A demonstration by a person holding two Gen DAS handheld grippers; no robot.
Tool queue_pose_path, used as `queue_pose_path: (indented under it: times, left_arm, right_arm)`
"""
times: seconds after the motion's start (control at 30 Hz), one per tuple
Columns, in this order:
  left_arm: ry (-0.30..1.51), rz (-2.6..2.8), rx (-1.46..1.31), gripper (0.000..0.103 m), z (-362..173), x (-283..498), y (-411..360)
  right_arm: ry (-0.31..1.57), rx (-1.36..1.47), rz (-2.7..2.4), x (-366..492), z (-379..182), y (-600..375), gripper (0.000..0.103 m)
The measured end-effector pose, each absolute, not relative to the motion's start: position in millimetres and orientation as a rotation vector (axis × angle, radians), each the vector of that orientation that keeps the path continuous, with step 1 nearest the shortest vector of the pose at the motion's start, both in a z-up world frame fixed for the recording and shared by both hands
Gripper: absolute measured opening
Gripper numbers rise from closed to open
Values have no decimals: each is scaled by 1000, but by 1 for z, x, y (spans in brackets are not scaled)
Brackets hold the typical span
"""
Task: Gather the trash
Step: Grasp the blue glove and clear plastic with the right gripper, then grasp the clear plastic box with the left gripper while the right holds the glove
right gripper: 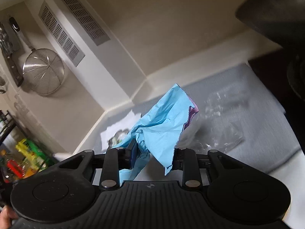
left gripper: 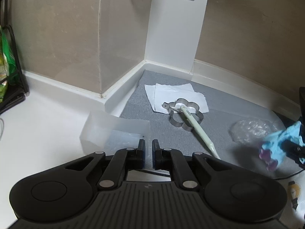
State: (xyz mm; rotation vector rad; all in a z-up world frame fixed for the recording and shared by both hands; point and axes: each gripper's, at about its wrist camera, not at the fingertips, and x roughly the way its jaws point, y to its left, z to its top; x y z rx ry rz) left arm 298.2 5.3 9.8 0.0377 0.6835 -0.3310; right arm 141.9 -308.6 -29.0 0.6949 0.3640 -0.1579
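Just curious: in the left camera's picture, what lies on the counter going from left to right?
Green packets → clear plastic box → white paper towel → metal flower-shaped cutter → crumpled clear plastic → blue paper in the right tongs.

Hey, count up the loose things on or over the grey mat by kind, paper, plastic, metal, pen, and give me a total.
Paper: 2, white paper towel, blue crumpled paper
Plastic: 1, clear plastic wrap
Metal: 1, flower-shaped cutter
Pen: 1, pale green pen
Total: 5

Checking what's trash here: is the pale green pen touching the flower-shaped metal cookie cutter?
Touching. In the left wrist view, the pale green pen lies across the flower-shaped metal cookie cutter, resting on its rim with no gap where they cross.
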Motion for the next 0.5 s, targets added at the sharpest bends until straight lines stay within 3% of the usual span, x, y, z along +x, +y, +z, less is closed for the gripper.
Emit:
queue_pose_path:
  times: [0.03, 0.07, 0.13, 0.23, 0.5]
  left_arm:
    - [674, -325, 39, 32, 11, 297, 7]
    - [665, -314, 47, 66, 11, 298, 7]
    - [618, -281, 73, 101, 12, 298, 9]
    - [552, -306, 121, 103, 13, 301, 8]
    - [669, -330, 171, 103, -15, 351, -11]
  right_arm:
    - [369, 691, -157, 138, -32, -309, 33]
    - [378, 684, -154, 135, -35, -309, 33]
    - [407, 692, -151, 130, -41, -312, 33]
    - [426, 698, -139, 121, -46, -313, 33]
    - [483, 685, -128, 118, -60, -308, 34]
